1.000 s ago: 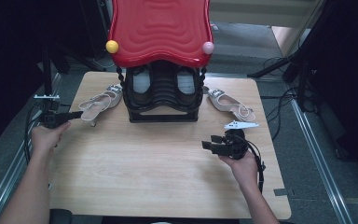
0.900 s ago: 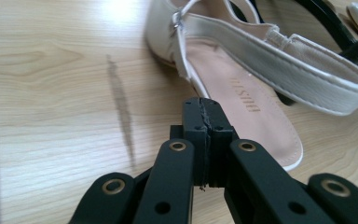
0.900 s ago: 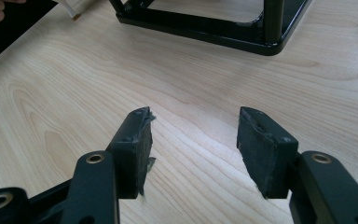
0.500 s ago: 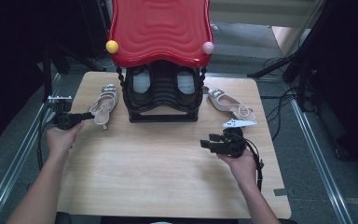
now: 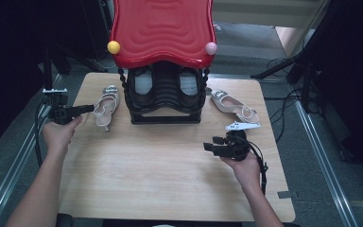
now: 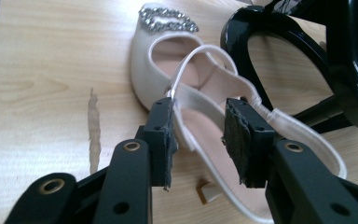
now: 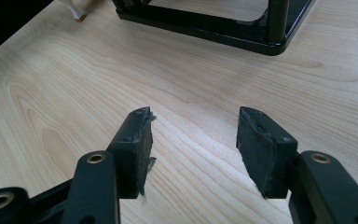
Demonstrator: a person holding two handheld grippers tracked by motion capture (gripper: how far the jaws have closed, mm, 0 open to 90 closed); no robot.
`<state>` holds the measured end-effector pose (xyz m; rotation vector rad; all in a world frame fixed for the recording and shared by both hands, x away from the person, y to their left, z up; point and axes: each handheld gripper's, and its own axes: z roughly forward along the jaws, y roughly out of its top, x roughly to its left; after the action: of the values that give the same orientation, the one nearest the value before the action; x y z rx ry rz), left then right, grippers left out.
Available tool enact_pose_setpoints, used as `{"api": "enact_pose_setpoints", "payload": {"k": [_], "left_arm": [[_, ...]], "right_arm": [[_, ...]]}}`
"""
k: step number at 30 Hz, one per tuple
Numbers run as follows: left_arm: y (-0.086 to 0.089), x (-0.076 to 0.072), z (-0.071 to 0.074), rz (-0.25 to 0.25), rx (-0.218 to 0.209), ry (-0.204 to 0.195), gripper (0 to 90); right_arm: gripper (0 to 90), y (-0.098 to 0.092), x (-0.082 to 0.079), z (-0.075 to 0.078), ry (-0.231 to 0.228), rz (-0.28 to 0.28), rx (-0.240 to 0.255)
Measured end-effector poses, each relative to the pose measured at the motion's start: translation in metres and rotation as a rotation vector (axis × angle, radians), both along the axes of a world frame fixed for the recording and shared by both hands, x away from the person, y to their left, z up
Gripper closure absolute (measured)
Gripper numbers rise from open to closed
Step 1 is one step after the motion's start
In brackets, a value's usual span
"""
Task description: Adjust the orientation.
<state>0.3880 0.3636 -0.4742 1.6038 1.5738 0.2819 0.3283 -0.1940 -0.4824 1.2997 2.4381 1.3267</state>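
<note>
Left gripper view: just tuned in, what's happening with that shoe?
The person's left gripper has just been opening its jaws beside the black plastic shoe rack. The cream strappy sandal with the rhinestone buckle lies on the light wooden table, its heel strap between the parted jaws. The right gripper is open above bare wood.
</note>
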Motion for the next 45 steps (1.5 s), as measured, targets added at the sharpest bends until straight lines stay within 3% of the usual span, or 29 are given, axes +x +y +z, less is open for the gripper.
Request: {"api": "enact_pose_setpoints", "payload": {"k": [9,13,23,26,29,38,42,45], "left_arm": [[-0.011,0.021,0.005,0.013,0.053,0.003,56.6],[-0.017,0.031,-0.001,0.041,0.039,-0.001,56.1],[-0.029,0.041,-0.018,0.075,0.109,0.018,56.1],[-0.025,0.040,-0.024,0.096,0.101,0.023,56.2],[-0.023,0.041,-0.028,0.098,0.062,0.032,52.7],[-0.032,0.043,-0.033,0.100,0.088,0.020,49.8],[-0.031,0.046,-0.043,0.093,0.079,0.059,45.6],[-0.031,0.046,-0.042,0.097,0.088,0.056,47.0]], "right_arm": [[46.7,-0.006,-0.003,-0.001,-0.005,-0.017,0.001],[46.6,-0.010,-0.004,-0.001,-0.002,-0.032,-0.001],[46.6,-0.016,-0.007,-0.001,-0.005,-0.048,0.002],[46.6,-0.017,-0.008,0.000,-0.008,-0.052,0.001],[46.6,-0.017,-0.009,0.000,-0.007,-0.055,-0.002],[46.6,-0.015,-0.008,-0.001,-0.006,-0.048,-0.007],[46.6,-0.014,-0.009,-0.001,-0.008,-0.046,-0.008],[46.6,-0.014,-0.009,-0.001,-0.009,-0.046,-0.009]]}}
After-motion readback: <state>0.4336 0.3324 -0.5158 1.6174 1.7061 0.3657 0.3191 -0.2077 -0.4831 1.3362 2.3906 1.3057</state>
